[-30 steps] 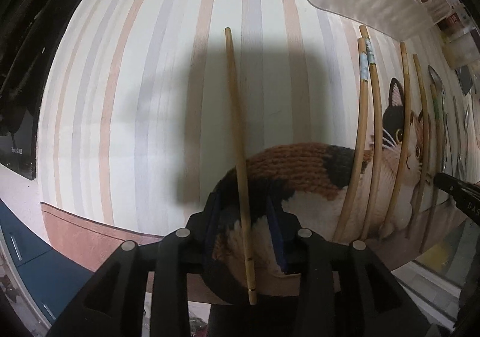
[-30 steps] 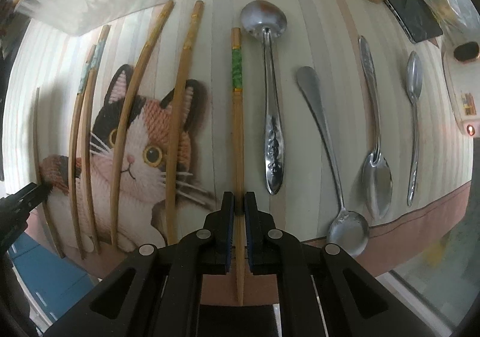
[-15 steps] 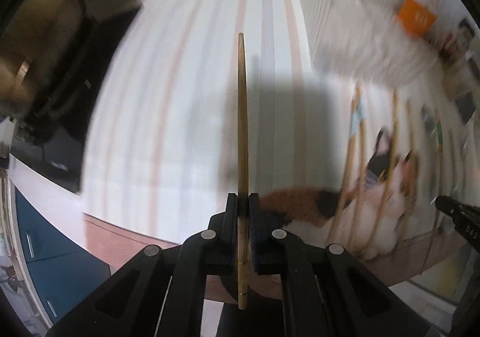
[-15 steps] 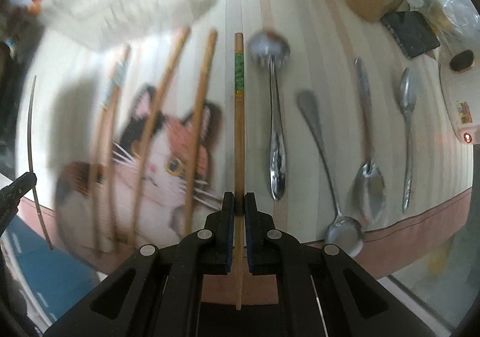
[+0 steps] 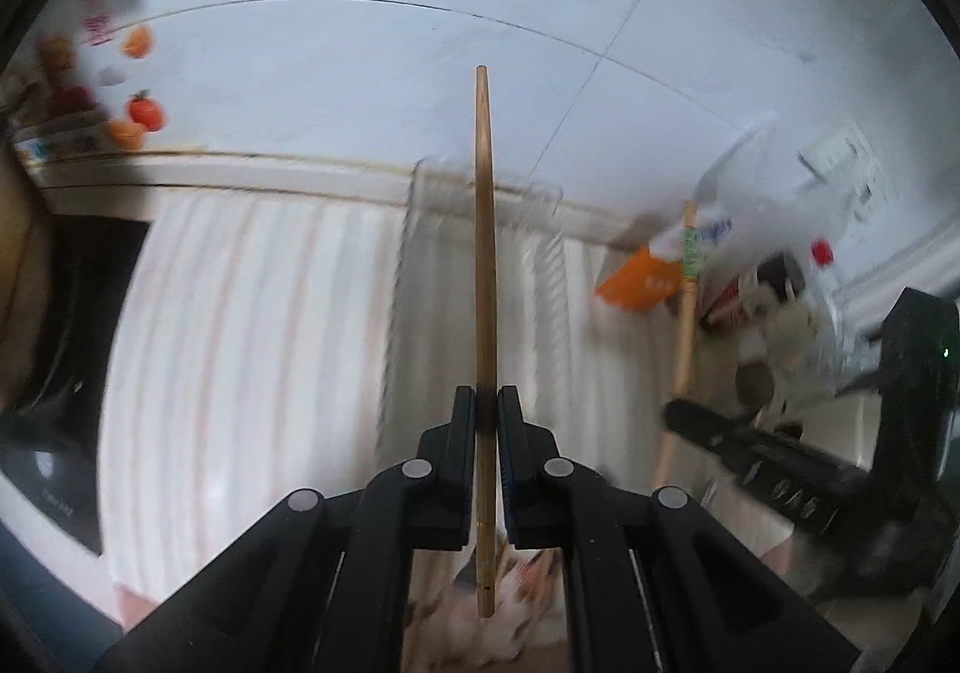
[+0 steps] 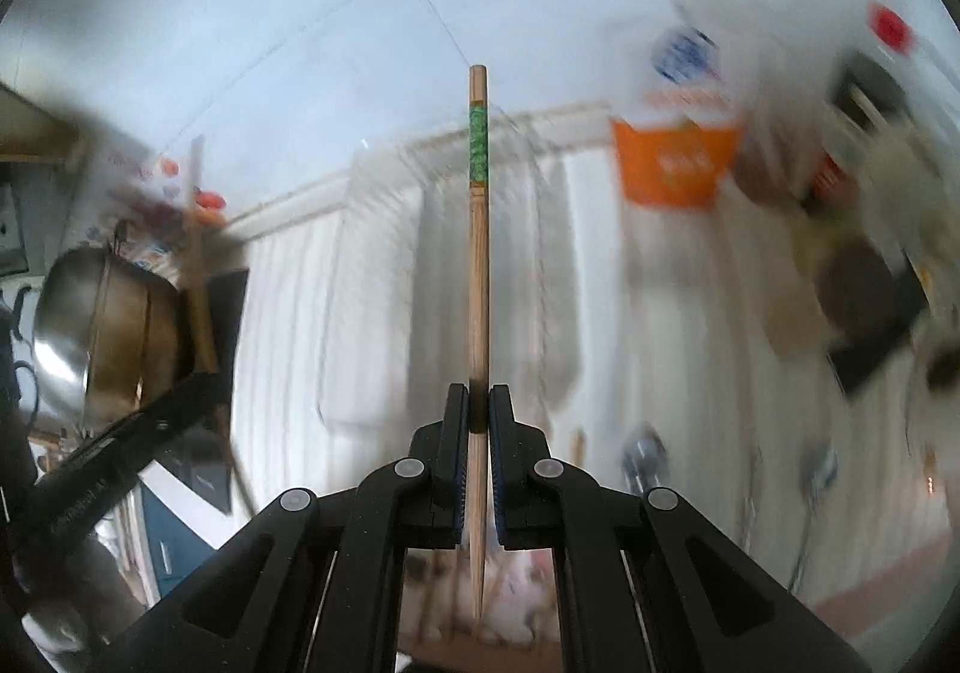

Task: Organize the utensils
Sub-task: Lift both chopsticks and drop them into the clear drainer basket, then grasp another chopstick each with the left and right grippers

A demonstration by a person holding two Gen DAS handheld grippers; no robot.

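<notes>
My left gripper [image 5: 486,403] is shut on a plain wooden chopstick [image 5: 485,253], held up off the striped mat [image 5: 252,325] and pointing away towards the wall. My right gripper [image 6: 478,403] is shut on a wooden chopstick with a green band [image 6: 478,265], also lifted. In the left wrist view the right gripper [image 5: 678,412] shows at the right with the green-banded chopstick [image 5: 684,313] in it. A clear ribbed utensil tray [image 6: 456,253] lies on the mat beyond both chopsticks, blurred. Spoons [image 6: 645,457] lie blurred on the mat at the lower right of the right wrist view.
An orange packet [image 6: 672,163] and several jars and bottles crowd the back right near the wall. A steel pot [image 6: 90,325] sits at the left edge in the right wrist view. Small orange toys [image 5: 144,112] stand on a ledge at the far left.
The left jaws closed on the plain chopstick. Both grippers rose from the cat mat with their chopsticks and tilted up, so the wall and tray now fill the views.
</notes>
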